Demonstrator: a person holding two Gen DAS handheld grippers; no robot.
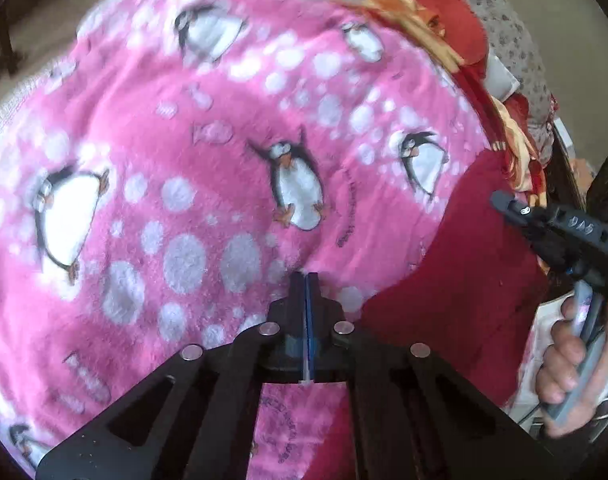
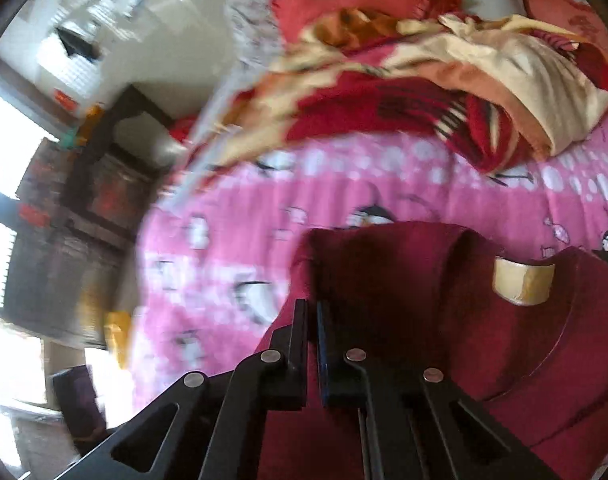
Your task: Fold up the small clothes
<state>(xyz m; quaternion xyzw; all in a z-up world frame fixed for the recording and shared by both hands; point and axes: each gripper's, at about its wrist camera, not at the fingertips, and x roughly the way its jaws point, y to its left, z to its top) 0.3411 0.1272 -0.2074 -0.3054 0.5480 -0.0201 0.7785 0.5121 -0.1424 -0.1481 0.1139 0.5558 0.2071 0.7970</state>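
Note:
A dark red garment (image 1: 456,280) lies on a pink penguin blanket (image 1: 183,160). In the right wrist view the garment (image 2: 424,300) fills the lower right and shows a beige patch (image 2: 522,282); its edge is lifted into a fold. My left gripper (image 1: 305,276) is shut with nothing visibly between its fingers, tips over the blanket just left of the garment's edge. My right gripper (image 2: 312,304) is shut on the garment's edge, with a thin gap showing between the fingers. It also shows in the left wrist view (image 1: 504,200), held by a hand above the garment's right side.
A heap of red, orange and cream clothes (image 2: 444,80) lies at the blanket's far side, also in the left wrist view (image 1: 424,12). Dark wooden furniture (image 2: 83,220) and bright windows stand to the left of the bed. The pink blanket (image 2: 243,240) spreads left of the garment.

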